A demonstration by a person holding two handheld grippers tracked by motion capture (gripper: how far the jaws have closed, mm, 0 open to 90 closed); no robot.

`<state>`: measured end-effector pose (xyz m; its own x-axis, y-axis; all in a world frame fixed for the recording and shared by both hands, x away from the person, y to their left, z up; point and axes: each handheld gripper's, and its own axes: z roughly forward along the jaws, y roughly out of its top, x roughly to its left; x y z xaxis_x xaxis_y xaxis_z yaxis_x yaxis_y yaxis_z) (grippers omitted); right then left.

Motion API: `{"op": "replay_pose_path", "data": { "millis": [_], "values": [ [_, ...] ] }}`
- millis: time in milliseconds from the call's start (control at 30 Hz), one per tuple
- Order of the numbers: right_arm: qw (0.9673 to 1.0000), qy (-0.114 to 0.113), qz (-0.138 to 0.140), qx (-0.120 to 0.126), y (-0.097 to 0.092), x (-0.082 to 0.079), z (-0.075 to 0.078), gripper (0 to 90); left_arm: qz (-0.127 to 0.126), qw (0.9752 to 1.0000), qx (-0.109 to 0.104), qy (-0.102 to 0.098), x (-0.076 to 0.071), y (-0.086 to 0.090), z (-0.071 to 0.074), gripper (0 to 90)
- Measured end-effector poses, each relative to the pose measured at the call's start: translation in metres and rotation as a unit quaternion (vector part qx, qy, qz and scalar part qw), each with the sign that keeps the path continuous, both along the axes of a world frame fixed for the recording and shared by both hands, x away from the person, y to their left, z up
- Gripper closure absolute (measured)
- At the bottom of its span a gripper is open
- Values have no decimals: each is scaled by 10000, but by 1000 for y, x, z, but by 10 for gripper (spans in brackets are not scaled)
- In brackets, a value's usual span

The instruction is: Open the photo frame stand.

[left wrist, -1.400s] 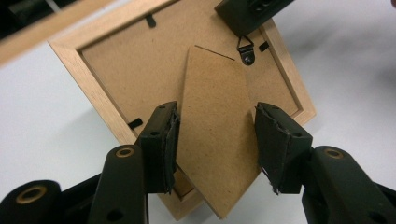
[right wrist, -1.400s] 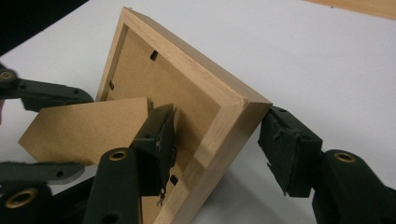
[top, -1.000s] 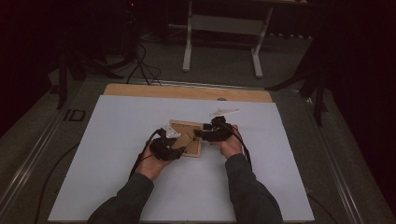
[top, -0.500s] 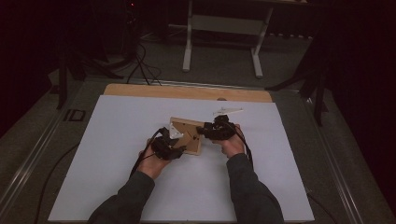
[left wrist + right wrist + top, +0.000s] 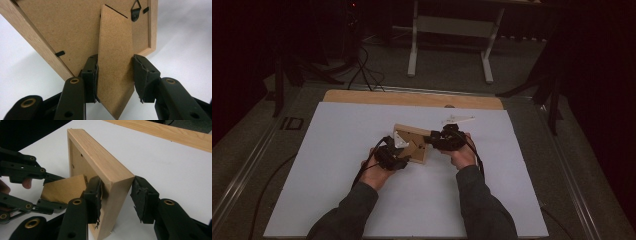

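Note:
A light wooden picture frame (image 5: 414, 145) sits back side up, tilted, on the white sheet at mid-table. Its brown fibreboard stand leg (image 5: 115, 45) is folded out from the backing. My left gripper (image 5: 403, 156) comes in from the near left, and in the left gripper view its pads press both edges of that leg (image 5: 115, 72). My right gripper (image 5: 435, 141) is at the frame's right end. Its jaws have just been closing, with the frame's side rail (image 5: 100, 162) between them, and both pads (image 5: 116, 192) touch the wood. The left gripper (image 5: 53, 191) on the leg (image 5: 65, 190) also appears there.
A small metal hanger (image 5: 136, 10) and black retaining tabs sit on the frame's backing. The white sheet (image 5: 362, 210) covers most of the table, and a wooden strip (image 5: 412, 98) runs along its far edge. White metal legs (image 5: 449, 50) and cables stand on the floor beyond.
Both hands have stayed at the frame. The right gripper has shifted only slightly at the frame's right end.

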<state>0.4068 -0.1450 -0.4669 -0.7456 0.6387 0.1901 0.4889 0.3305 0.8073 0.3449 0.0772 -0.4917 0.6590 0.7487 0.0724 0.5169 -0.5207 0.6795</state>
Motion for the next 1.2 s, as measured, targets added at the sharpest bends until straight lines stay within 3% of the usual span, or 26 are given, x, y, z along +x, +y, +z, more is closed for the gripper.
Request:
{"op": "replay_pose_path", "data": {
  "millis": [433,533,667,1200],
  "values": [
    [9996,-140,244,-62,3,-16,1,592,-94,9975,-590,376,-1,10,-3,602],
    [9993,-190,289,-122,4,-20,2,591,-96,9958,-775,482,-1,14,-4,626],
    [9988,-233,381,-194,5,-24,3,586,-35,9914,-1130,657,-1,22,-8,672],
    [9982,-295,508,-120,6,-39,-2,583,-145,9915,-1105,666,-10,26,-13,727]
  ]
}}
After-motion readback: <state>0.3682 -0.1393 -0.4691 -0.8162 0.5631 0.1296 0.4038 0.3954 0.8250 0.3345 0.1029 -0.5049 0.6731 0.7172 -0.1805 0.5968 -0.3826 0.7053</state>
